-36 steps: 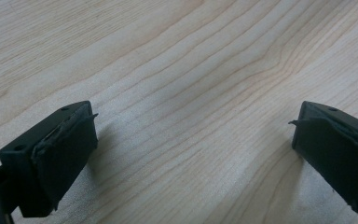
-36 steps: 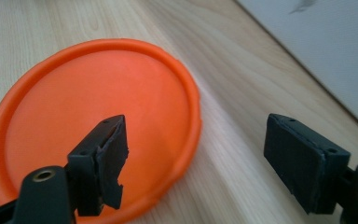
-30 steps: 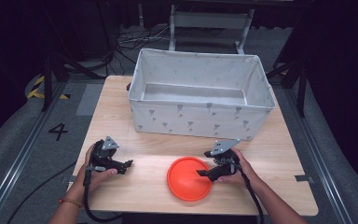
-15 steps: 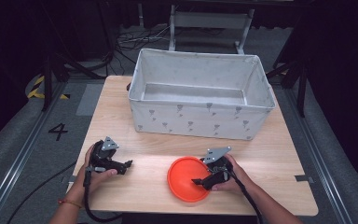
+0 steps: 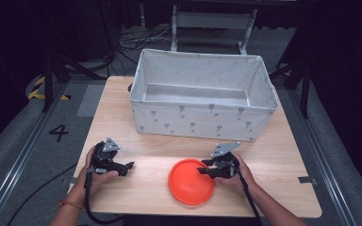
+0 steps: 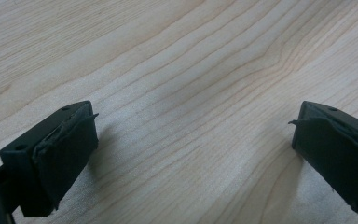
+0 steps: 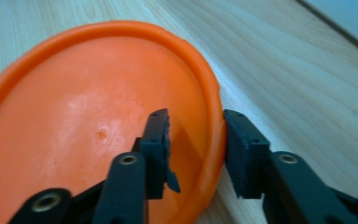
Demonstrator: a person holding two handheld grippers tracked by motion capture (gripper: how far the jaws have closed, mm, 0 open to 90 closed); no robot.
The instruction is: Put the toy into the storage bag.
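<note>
An orange plate [image 5: 188,184] lies on the wooden table [image 5: 283,157] near its front edge. My right gripper [image 5: 202,170] reaches in from the plate's right side. In the right gripper view the orange plate [image 7: 84,121] is close up and my right gripper [image 7: 195,119] straddles its raised rim: one jaw over the inside, the other against the outside, with a gap still showing at the inner jaw. My left gripper [image 5: 129,165] rests low over bare wood at the front left, a person's hand around it. Seen from its own camera, the left gripper [image 6: 193,126] stands wide open with nothing between its jaws.
A large grey fabric bin [image 5: 202,120] with a small print stands across the back half of the table and looks empty. Bare wood lies between the two grippers and to the right of the plate. Dark floor and cables surround the table.
My right gripper has slid left and slightly toward the front, bringing its jaws over the plate's right rim. The left gripper and the plate have stayed put.
</note>
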